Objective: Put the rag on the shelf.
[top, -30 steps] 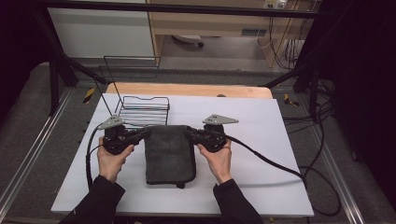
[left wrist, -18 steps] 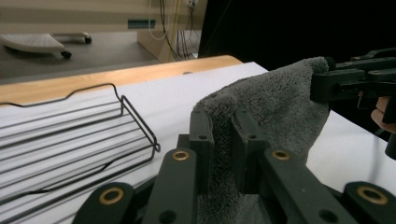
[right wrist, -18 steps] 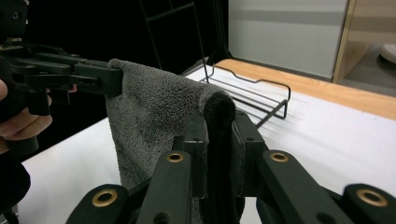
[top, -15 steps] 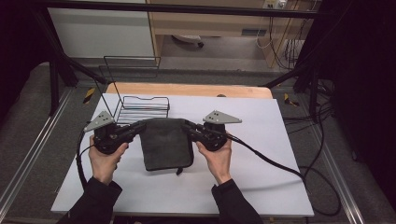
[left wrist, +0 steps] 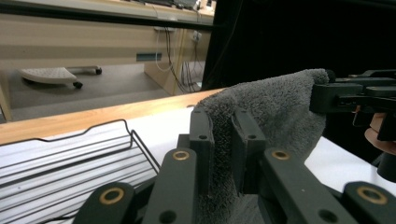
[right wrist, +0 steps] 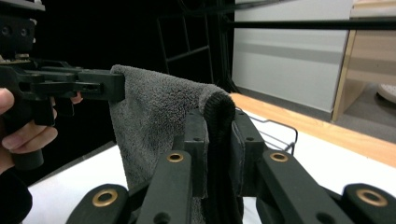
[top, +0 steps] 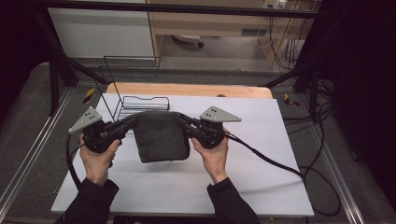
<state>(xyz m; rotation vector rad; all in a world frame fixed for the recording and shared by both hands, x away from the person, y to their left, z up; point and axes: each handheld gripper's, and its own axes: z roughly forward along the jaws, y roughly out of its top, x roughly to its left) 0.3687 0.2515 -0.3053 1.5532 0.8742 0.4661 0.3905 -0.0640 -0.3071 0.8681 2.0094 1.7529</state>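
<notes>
The step in hand looks like lifting a folded grey towel (top: 160,136) off the table (top: 261,177) by its two upper corners. The left gripper (top: 132,122) is clamped on the towel's corner at 9 o'clock of the cloth, the right gripper (top: 183,123) on the corner at 3 o'clock; in each gripper view the jaws stand narrow with terry pinched between them. The towel hangs between the two, its lower edge seemingly just clear of the white top. A wire basket (top: 139,106) stands just beyond it, at 12 o'clock. The likely next move is carrying the towel to the basket: both hands should travel level together, keep the cloth taut, and clear the near rim before lowering
</notes>
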